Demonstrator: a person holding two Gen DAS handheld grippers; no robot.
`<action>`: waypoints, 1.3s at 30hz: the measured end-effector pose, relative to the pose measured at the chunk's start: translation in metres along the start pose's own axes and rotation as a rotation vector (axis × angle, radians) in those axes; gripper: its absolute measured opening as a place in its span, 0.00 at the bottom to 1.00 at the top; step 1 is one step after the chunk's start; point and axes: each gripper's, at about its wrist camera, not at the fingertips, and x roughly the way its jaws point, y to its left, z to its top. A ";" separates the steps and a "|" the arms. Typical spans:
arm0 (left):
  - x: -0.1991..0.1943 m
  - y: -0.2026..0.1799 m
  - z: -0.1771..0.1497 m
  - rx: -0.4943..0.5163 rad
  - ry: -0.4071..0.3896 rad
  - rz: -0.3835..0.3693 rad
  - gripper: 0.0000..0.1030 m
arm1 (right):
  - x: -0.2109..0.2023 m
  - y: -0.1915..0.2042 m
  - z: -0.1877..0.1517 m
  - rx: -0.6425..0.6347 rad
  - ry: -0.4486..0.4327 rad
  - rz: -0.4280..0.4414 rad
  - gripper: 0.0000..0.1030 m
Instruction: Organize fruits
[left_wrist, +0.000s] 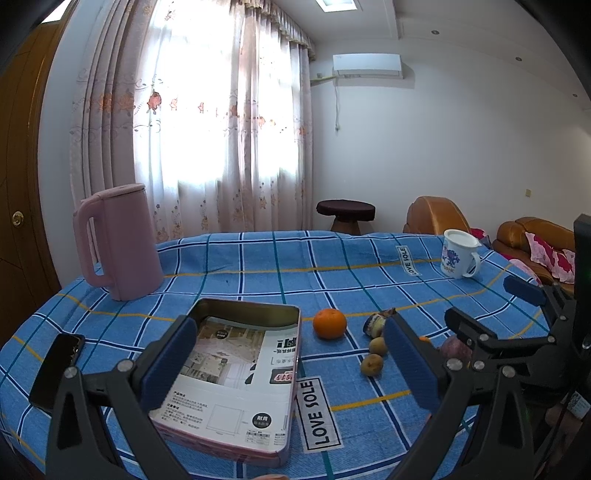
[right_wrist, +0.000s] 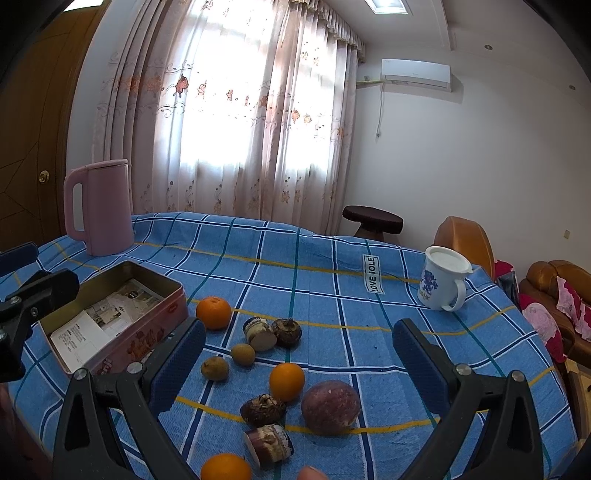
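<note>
An open pink tin box (left_wrist: 258, 448) with a paper leaflet inside lies on the blue checked cloth; it also shows in the right wrist view (right_wrist: 155, 325). My left gripper (left_wrist: 291, 363) is open and empty above the box. My right gripper (right_wrist: 299, 363) is open and empty above scattered fruit: three oranges (right_wrist: 213, 312) (right_wrist: 287, 381) (right_wrist: 225, 467), two small brown fruits (right_wrist: 243, 354) (right_wrist: 214, 368), a purple round fruit (right_wrist: 330, 407), dark bulbs (right_wrist: 286, 332) (right_wrist: 263, 408) and cut taro pieces (right_wrist: 260, 333) (right_wrist: 269, 445). The left wrist view shows one orange (left_wrist: 329, 324) and the small brown fruits (left_wrist: 371, 364).
A pink kettle (left_wrist: 116, 242) stands at the table's back left. A white lidded mug (left_wrist: 460, 253) stands at the back right. A black phone (left_wrist: 57, 371) lies left of the box. A stool (left_wrist: 345, 214) and a brown sofa (left_wrist: 532, 236) stand beyond the table.
</note>
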 end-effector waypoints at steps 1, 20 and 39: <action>0.000 0.000 0.000 -0.001 0.000 0.000 1.00 | 0.000 0.000 0.000 0.001 0.000 0.000 0.99; 0.003 -0.005 -0.005 0.005 0.010 -0.008 1.00 | 0.003 -0.004 -0.006 0.006 0.016 -0.002 0.99; 0.049 -0.098 -0.066 0.160 0.234 -0.223 0.96 | 0.023 -0.080 -0.054 0.133 0.128 -0.058 0.99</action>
